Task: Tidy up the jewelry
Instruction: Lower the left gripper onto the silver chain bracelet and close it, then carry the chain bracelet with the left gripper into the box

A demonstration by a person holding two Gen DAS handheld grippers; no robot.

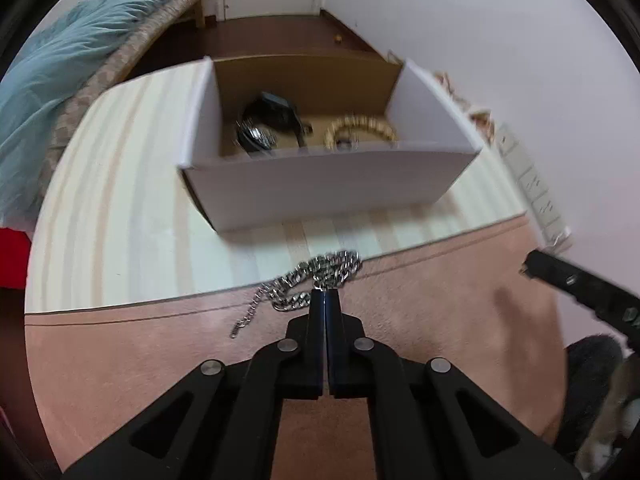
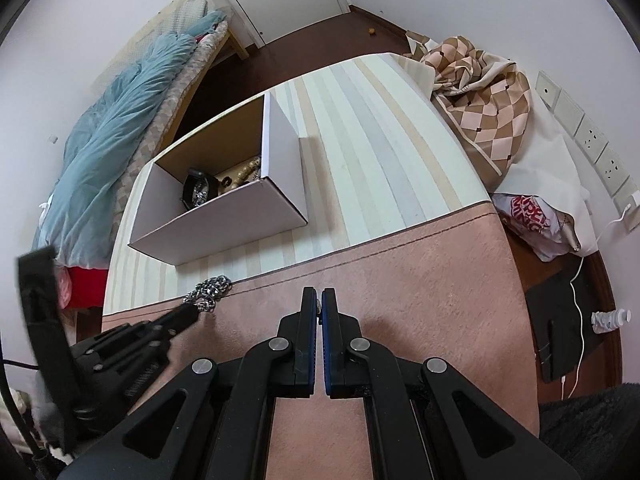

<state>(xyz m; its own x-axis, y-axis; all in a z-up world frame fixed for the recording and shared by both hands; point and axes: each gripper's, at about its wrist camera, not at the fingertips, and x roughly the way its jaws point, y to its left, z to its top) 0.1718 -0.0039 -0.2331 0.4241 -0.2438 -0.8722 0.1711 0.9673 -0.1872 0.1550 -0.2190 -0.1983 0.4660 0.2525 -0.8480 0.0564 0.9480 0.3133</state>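
The left gripper (image 1: 325,294) has its jaws pressed together on a silver chain (image 1: 320,274), pinching it at the near edge of the heap of links. The chain lies bunched on the tabletop (image 1: 120,184), right at the seam where the cream striped cloth (image 1: 132,152) meets the pink cloth (image 1: 420,304); a thin tail of links trails off to the left onto the pink cloth. From the right wrist view the same chain (image 2: 210,290) shows at the tip of the left gripper (image 2: 192,312), just in front of the box.

The white cardboard box (image 1: 320,184) stands open on the striped cloth, just beyond the chain but apart from it. Inside it lie a dark watch (image 1: 264,128) on the left and a gold bracelet (image 1: 360,130) on the right, both blurred.

The right gripper (image 2: 319,300) hovers over the pink cloth, to the right of the chain and well apart from it. Its jaws are nearly together, with only a narrow slit between the blue pads (image 2: 329,320); a tiny object seems to sit in that slit near the tips, but it is too small to tell what it is. Its tip also shows at the right edge of the left wrist view.

A bed with a blue quilt (image 2: 116,128) stands past the tabletop, and a chequered cloth (image 2: 484,100) is heaped at the right.
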